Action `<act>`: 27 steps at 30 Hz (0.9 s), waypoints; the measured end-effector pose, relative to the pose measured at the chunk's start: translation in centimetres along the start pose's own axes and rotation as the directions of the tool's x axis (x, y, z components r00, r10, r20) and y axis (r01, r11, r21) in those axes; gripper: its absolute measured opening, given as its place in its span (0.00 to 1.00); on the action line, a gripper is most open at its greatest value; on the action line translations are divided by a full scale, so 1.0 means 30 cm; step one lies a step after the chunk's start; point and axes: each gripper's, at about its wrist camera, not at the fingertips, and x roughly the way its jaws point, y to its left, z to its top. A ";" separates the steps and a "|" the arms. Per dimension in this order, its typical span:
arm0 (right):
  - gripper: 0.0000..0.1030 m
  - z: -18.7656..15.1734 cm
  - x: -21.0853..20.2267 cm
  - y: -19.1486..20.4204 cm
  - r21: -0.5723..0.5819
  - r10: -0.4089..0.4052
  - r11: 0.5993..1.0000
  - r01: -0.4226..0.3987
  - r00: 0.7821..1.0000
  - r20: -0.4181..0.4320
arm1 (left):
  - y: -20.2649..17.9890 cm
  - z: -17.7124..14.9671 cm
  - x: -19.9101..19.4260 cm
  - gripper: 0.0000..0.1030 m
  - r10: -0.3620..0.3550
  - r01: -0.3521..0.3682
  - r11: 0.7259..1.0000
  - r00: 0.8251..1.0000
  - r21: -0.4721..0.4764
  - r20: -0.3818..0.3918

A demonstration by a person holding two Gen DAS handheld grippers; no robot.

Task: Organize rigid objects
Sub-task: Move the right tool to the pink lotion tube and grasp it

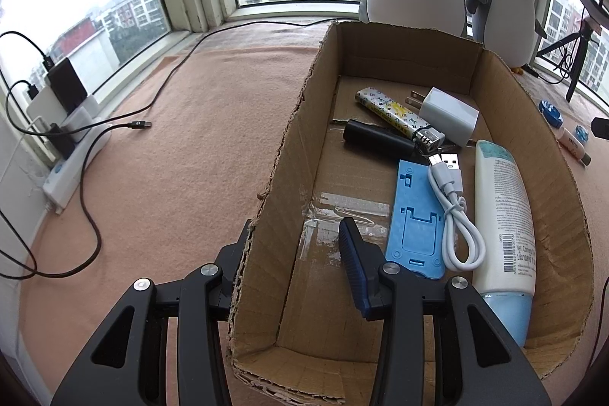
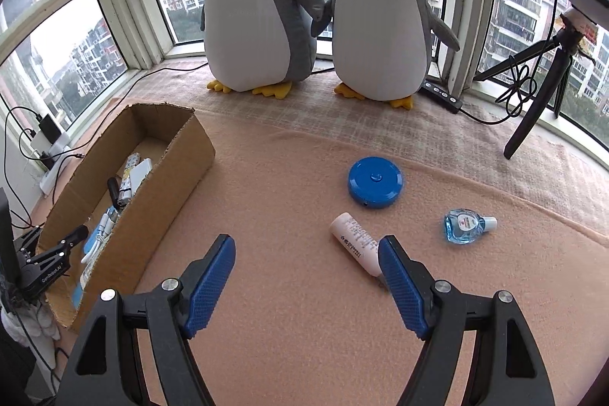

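Observation:
A cardboard box holds a patterned lighter, a white charger, a black cylinder, a blue phone stand, a white USB cable and a lotion bottle. My left gripper is open and straddles the box's left wall, one finger outside and the blue-padded one inside. My right gripper is open just above the pink blanket. A small white tube lies beside its right finger. Farther off are a blue round tape measure and a blue eye-drop bottle.
Two plush penguins stand at the window behind the blanket. A black tripod stands at the right with a power strip near it. Chargers and cables crowd the left sill. The box is left of my right gripper.

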 end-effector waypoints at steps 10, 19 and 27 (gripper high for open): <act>0.53 -0.010 0.121 -0.086 -0.065 -0.031 0.998 0.027 0.997 -0.074 | -0.002 -0.001 0.002 0.41 0.014 -0.014 1.000 1.000 0.003 -0.005; 0.31 -0.020 0.177 -0.109 -0.064 -0.014 0.998 0.007 0.993 -0.113 | -0.013 -0.001 0.000 0.41 0.033 -0.033 0.999 0.999 0.000 -0.011; 0.17 -0.013 0.177 -0.119 -0.031 -0.010 1.000 0.006 0.993 -0.117 | -0.011 -0.004 -0.001 0.41 0.035 -0.035 0.999 0.999 0.000 -0.010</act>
